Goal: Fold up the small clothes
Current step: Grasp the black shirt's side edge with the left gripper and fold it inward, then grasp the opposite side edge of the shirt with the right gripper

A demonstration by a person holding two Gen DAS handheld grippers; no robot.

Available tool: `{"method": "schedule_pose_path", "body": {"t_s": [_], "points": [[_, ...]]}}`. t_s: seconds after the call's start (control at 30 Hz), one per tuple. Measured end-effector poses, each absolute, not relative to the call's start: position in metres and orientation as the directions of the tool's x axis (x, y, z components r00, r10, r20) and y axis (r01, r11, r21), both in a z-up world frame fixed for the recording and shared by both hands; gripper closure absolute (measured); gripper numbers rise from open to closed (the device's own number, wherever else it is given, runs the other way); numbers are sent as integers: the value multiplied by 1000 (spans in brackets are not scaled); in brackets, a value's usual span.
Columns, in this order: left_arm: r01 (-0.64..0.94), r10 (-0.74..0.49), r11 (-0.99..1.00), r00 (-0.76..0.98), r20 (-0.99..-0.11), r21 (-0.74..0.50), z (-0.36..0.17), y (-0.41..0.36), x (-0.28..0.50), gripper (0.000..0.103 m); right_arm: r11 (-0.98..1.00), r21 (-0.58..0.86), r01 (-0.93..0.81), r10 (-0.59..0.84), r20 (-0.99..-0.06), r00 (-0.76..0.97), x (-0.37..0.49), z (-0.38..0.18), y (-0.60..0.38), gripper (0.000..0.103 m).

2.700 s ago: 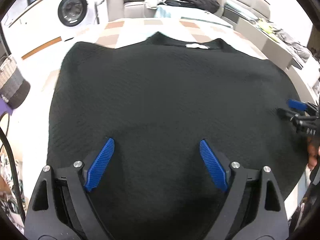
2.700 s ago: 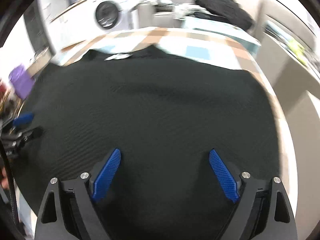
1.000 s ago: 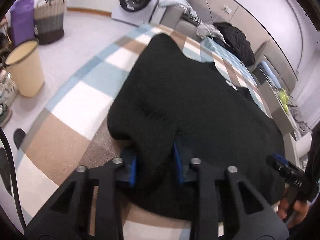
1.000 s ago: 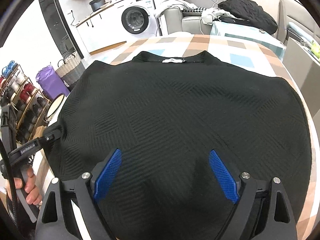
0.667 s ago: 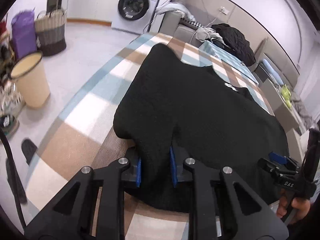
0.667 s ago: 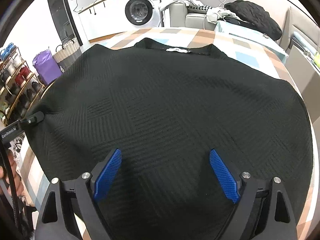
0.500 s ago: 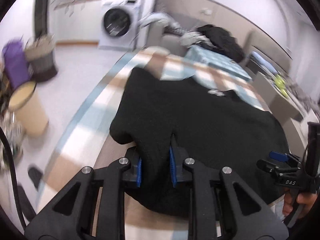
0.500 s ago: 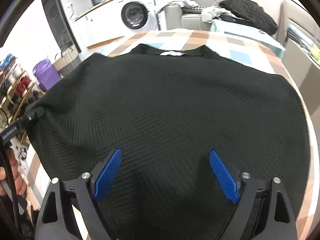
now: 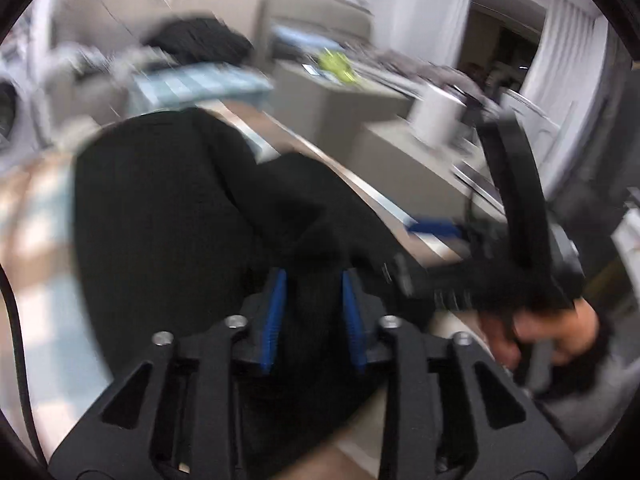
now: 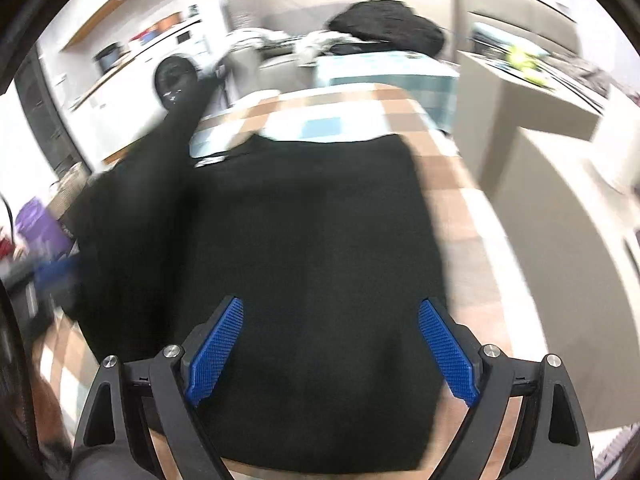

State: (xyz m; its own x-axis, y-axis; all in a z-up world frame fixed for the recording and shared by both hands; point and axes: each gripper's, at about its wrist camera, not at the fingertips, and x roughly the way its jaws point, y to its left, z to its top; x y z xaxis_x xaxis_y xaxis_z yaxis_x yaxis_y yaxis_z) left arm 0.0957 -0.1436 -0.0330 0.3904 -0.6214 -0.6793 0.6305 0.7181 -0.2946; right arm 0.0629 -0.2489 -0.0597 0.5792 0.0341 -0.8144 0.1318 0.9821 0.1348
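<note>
A black sweater (image 10: 312,240) lies on the table's checked cloth (image 10: 452,184), with its left side lifted and doubled over toward the middle (image 10: 152,184). In the left wrist view my left gripper (image 9: 314,280) has a fold of the black sweater (image 9: 160,208) between its blue pads; its jaws are opening and the cloth still fills the gap. My right gripper (image 10: 331,308) hangs open over the sweater's near hem, nothing between its fingers. The left wrist view also shows the right gripper (image 9: 434,227), blurred, with a hand (image 9: 552,328) on its grip.
A washing machine (image 10: 176,76) stands at the back left. A sofa piled with clothes (image 10: 384,24) is behind the table. A grey cabinet (image 10: 520,120) runs along the right, and a purple bag (image 10: 36,220) sits on the floor at the left.
My left gripper has carried the sweater's left edge up and across to the right, close to the right gripper. The sweater now looks narrower. Both views are blurred by motion.
</note>
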Motion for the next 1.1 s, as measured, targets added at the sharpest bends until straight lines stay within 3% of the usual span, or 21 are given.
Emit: {"method": "schedule_pose_path", "body": {"t_s": [0.03, 0.1, 0.2, 0.37, 0.6, 0.7, 0.83, 1.1], "points": [[620, -632, 714, 371, -680, -325, -38, -142, 94, 55, 980, 132, 149, 22, -815, 579, 60, -59, -255, 12], [599, -647, 710, 347, -679, -370, -45, -131, 90, 42, 976, 140, 167, 17, -814, 581, 56, -56, -265, 12], [541, -619, 754, 393, -680, -373, -50, -105, 86, 39, 971, 173, 167, 42, -806, 590, 53, -48, -276, 12], [416, -564, 819, 455, -689, -395, -62, -56, 94, 39, 962, 249, 110, 130, -776, 617, 49, -35, -278, 12], [401, -495, 857, 465, -734, -324, -74, -47, 98, 39, 897, 434, -84, 403, -726, 557, 70, -52, -231, 31], [406, -482, 860, 452, -750, -308, -80, -52, 97, 39, 884, 456, -98, 450, -779, 437, 77, -75, -222, 38], [402, -481, 861, 445, -755, -311, -85, -52, 101, 39, 853, 499, -155, 520, -782, 345, 54, -80, -227, 38], [381, -472, 870, 464, -750, -312, -78, -44, 101, 39, 836, 513, -193, 543, -728, 419, 56, -60, -229, 34]]}}
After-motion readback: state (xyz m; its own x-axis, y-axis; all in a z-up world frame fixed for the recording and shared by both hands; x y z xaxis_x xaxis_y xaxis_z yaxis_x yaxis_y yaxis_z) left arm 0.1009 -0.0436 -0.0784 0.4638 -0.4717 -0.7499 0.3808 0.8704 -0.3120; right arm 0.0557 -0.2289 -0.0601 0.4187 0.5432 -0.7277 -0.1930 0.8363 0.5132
